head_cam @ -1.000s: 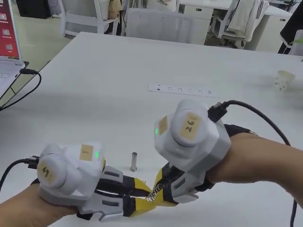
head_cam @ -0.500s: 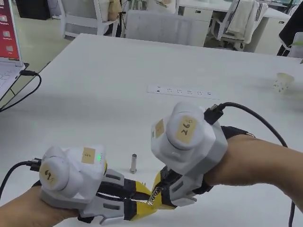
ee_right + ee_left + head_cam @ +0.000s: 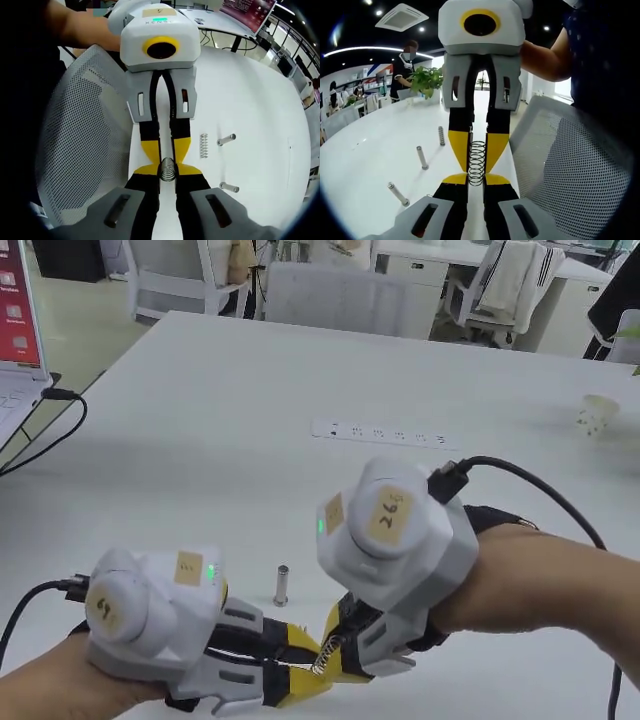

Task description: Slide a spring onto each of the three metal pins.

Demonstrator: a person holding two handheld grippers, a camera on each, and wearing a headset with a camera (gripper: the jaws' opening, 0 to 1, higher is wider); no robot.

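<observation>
Low in the head view, my left gripper (image 3: 303, 670) and my right gripper (image 3: 336, 645) meet tip to tip, both shut on a small steel spring (image 3: 322, 655). In the left gripper view the spring (image 3: 477, 162) runs from my left gripper (image 3: 476, 181) up between the yellow tips of the right gripper (image 3: 477, 149). The right gripper view shows the spring (image 3: 168, 170) end-on in my right gripper (image 3: 167, 176). One metal pin (image 3: 282, 583) stands just beyond the grippers. Three pins (image 3: 422, 157) stand on the white table in the left gripper view.
A loose spring (image 3: 203, 145) lies beside a pin (image 3: 226, 140) in the right gripper view. A white power strip (image 3: 385, 431) lies mid-table, a paper cup (image 3: 597, 412) far right, a laptop (image 3: 15, 335) and black cable (image 3: 50, 430) at the left edge. A mesh chair (image 3: 575, 165) stands close.
The right gripper has drifted slightly left and down. Both grippers stay joined at the spring.
</observation>
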